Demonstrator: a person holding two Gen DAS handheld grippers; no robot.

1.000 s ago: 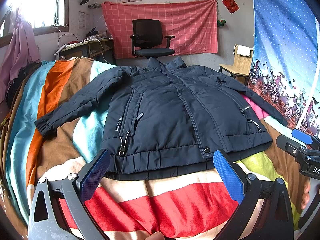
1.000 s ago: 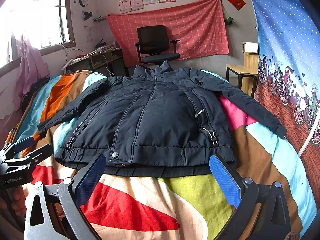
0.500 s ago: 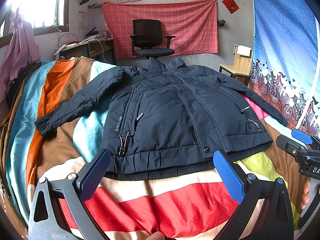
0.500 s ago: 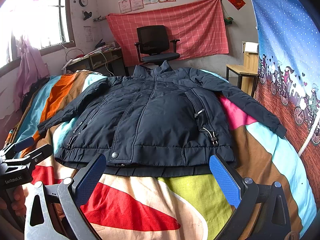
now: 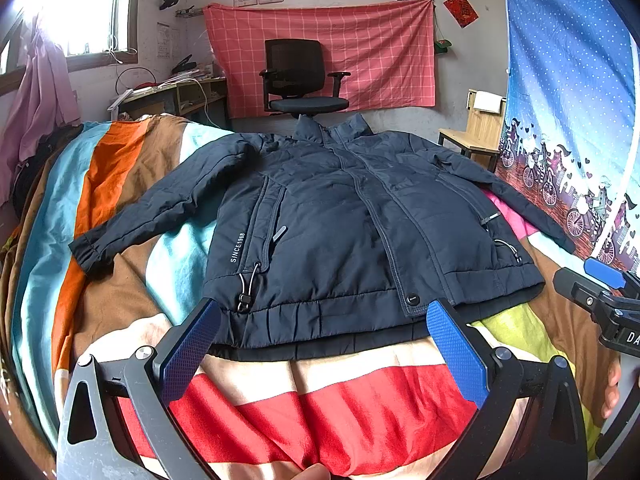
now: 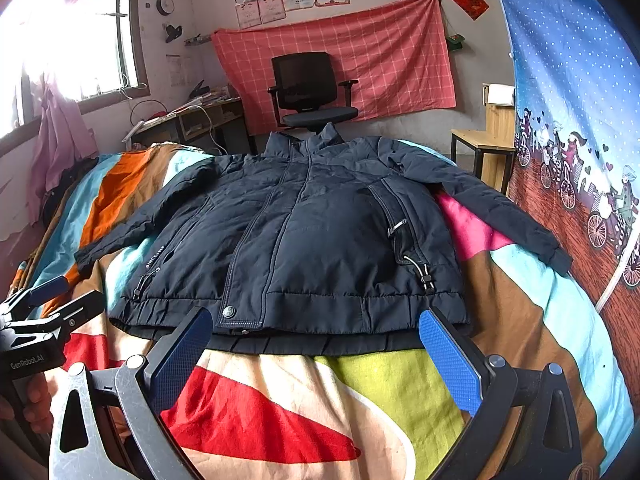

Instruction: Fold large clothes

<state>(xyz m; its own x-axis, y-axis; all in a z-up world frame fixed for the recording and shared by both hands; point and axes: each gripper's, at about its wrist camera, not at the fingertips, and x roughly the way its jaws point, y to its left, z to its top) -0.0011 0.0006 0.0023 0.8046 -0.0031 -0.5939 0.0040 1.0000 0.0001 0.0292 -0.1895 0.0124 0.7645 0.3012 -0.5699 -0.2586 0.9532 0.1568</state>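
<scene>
With both the left gripper [image 5: 320, 344] and right gripper [image 6: 316, 344] spread empty, each should pinch a sleeve cuff of the jacket [image 5: 340, 232] at mid-frame.

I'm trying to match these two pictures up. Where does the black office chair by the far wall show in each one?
Left wrist view: the black mesh-backed office chair stands at top centre, slightly left, behind the collar of the dark navy padded jacket.
Right wrist view: the chair is at top centre, just above the jacket collar.
Shared landmark: the red checked cloth hung on the wall behind it.
</scene>
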